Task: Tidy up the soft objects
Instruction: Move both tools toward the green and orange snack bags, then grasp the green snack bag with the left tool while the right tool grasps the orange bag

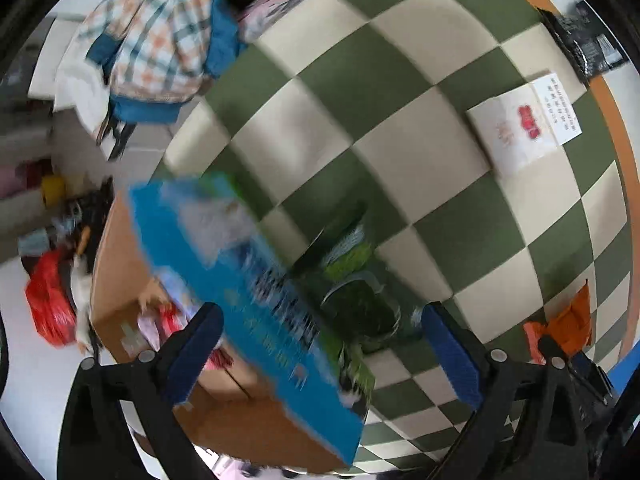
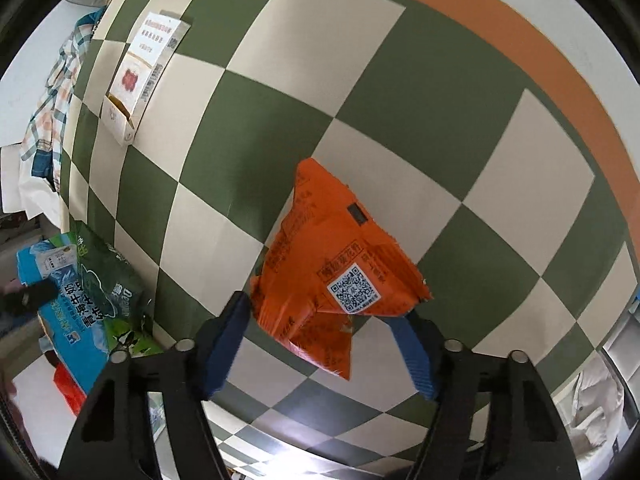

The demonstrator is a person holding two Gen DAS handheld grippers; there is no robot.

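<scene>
An orange snack pouch [image 2: 332,272] lies on the green and cream checked table [image 2: 360,92]; my right gripper [image 2: 326,340] is open with its blue pads on either side of the pouch's near end. My left gripper [image 1: 320,348] is open over a blurred blue and green milk box [image 1: 256,296] at the table's left edge, with a dark green packet [image 1: 360,304] just beyond it. The box also shows in the right wrist view [image 2: 84,300], as does the orange pouch in the left wrist view [image 1: 564,320].
A white carton with a red label [image 2: 136,76] lies at the far left of the table. A brown cardboard box [image 1: 120,272] with small packets stands below the table edge. Checked cloth on a blue chair [image 1: 160,40], a red bag [image 1: 48,300] and a black packet [image 1: 584,40] lie around.
</scene>
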